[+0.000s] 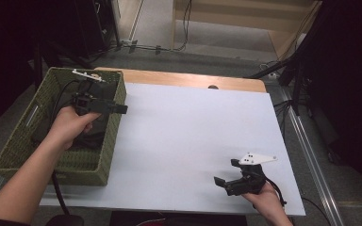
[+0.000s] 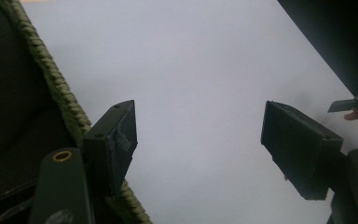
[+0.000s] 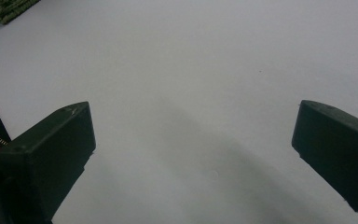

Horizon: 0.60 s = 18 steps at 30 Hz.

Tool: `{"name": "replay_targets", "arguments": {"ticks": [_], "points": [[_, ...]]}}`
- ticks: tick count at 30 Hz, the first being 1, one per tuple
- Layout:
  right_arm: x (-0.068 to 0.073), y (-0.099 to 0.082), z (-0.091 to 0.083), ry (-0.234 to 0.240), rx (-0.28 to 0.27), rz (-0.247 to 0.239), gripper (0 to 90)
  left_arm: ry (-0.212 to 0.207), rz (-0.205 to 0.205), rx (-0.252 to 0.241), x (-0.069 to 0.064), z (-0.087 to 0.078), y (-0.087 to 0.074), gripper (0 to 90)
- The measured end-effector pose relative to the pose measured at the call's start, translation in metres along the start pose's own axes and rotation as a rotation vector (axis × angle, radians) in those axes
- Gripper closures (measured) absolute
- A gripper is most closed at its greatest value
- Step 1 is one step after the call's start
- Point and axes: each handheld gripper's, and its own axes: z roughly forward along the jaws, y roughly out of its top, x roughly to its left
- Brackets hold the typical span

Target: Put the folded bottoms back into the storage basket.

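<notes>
While my left hand (image 1: 70, 123) is hovering over the green woven basket (image 1: 21, 141) at the left edge of the tabletop (image 1: 193, 141), I am holding the left tongs (image 1: 122, 109) so that they are pointing out across the basket's right wall toward the white surface. In the left gripper view those tongs (image 2: 198, 140) are standing open, their jaws well apart with nothing between them, and the braided rim of the basket (image 2: 58, 88) is running just beside the left jaw, with the inside of the basket lying dark below it. My right hand (image 1: 266, 195) is resting near the front right corner of the tabletop, well apart from the basket, and the right tongs (image 1: 224, 181) in it are pointing left across the bare white sheet. In the right gripper view those tongs (image 3: 193, 144) are also gaping wide and gripping nothing, with a corner of the basket (image 3: 7, 9) showing far off at the upper left.
</notes>
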Motion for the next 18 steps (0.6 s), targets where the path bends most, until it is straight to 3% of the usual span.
{"name": "replay_targets", "arguments": {"ticks": [6, 14, 18], "points": [[-0.001, 0.000, 0.000, -0.004, -0.005, 0.000, 0.0, -0.011, -0.017, 0.020, -0.006, 0.005, -0.006, 27.9], [-0.002, 0.000, 0.000, -0.008, 0.001, 0.012, 0.0, -0.026, 0.015, 0.014, -0.020, 0.007, -0.021, 27.9], [-0.002, 0.000, 0.000, -0.011, -0.003, 0.016, 0.0, -0.035, 0.012, 0.016, -0.023, 0.010, -0.028, 27.9]]}}
